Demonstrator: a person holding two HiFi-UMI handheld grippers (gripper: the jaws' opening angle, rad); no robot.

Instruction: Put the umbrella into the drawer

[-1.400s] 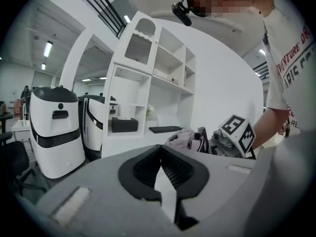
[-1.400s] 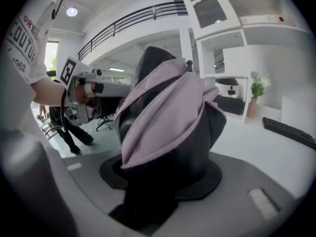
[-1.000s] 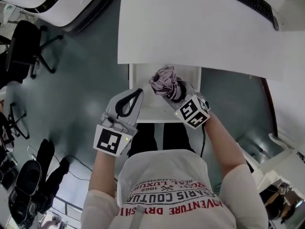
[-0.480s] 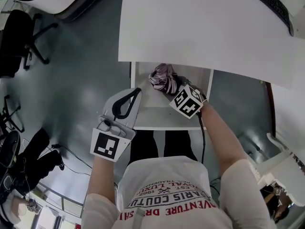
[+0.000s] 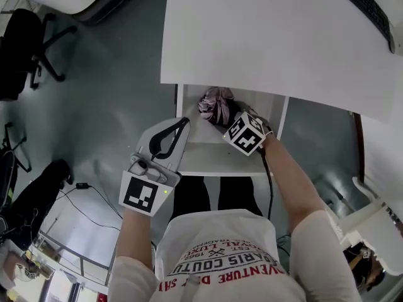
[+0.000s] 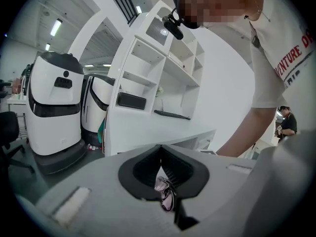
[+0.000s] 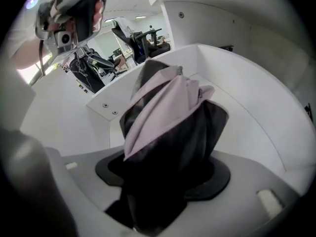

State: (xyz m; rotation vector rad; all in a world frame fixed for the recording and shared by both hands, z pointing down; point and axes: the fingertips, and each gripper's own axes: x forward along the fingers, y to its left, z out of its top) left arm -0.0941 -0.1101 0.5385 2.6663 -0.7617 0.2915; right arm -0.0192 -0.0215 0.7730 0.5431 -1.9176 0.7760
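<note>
Observer A: Step in hand, as I read it: release. Your right gripper (image 5: 230,119) points steeply down into the open drawer (image 5: 200,158) under the desk (image 5: 271,36). Its jaws are opening with the umbrella (image 5: 216,104) between them. Dark and pink fabric fills the gap and touches both pads.

Observer B: Agreed. Umbrella location: inside the drawer, toward its 12 o'clock end, bunched end up. Whether its lower end rests on the drawer floor I cannot tell, because your gripper covers it.

Observer A: Left gripper (image 5: 183,121): jaws pressed together, nothing in them. Its tips are at the drawer's 9 o'clock wall and it points roughly level toward 1 o'clock. Your left forearm (image 5: 135,231) runs straight out from your torso.

Observer B: Your right forearm (image 5: 286,175) comes in from 5 o'clock, wrist bent down, marker cube (image 5: 246,134) facing up.

Observer A: Next move, my judgement: let the jaws clear the fabric fully, then lift your right hand straight out so no fold snags. The drawer then needs pushing toward 12 o'clock, and your closed left gripper is placed for it.
</note>
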